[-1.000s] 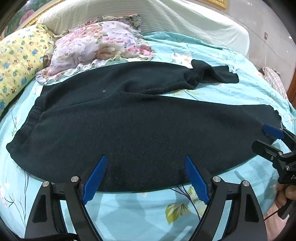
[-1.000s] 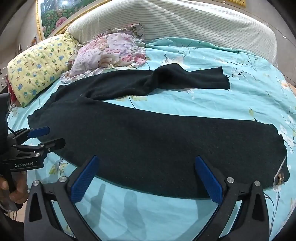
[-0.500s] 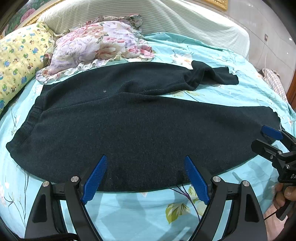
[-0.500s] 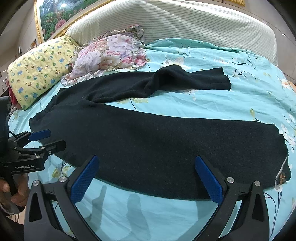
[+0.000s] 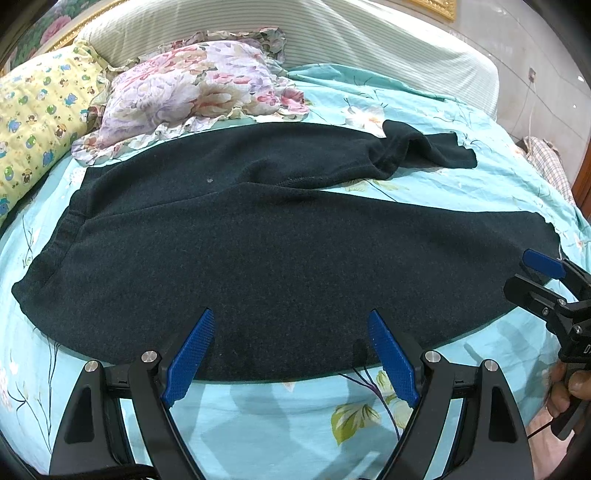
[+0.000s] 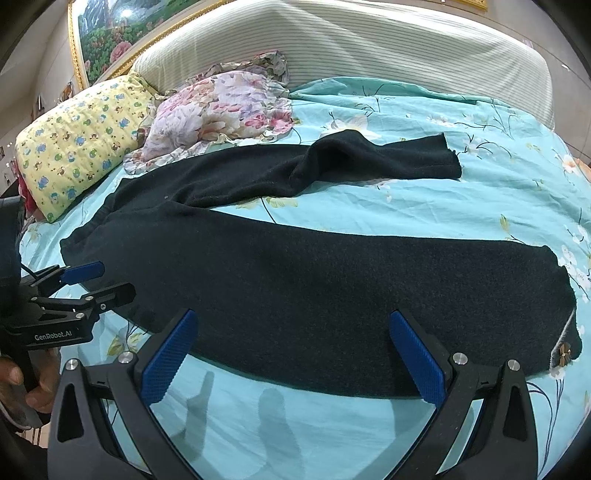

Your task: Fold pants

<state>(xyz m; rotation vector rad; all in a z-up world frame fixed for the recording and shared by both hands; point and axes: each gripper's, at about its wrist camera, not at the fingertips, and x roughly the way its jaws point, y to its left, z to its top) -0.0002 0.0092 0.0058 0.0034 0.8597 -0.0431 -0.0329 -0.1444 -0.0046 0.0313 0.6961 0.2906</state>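
Black pants (image 5: 280, 251) lie spread on a turquoise floral bed sheet (image 5: 280, 413), waistband at the left, both legs running right; they also show in the right wrist view (image 6: 332, 295). The far leg is rumpled near its cuff (image 6: 332, 158). My left gripper (image 5: 291, 354) is open and empty over the near edge of the near leg by the waist end. My right gripper (image 6: 291, 354) is open and empty over the near edge toward the near leg's cuff (image 6: 561, 332). Each gripper shows at the edge of the other's view.
A floral pillow (image 5: 192, 92) and a yellow patterned pillow (image 5: 33, 118) lie at the head of the bed against a striped headboard (image 6: 351, 48). A framed picture (image 6: 110, 33) hangs at the upper left. The bed's right edge drops toward a wall.
Both grippers have crept slightly forward toward the pants' near edge. The pants have not moved, and both grippers stay open.
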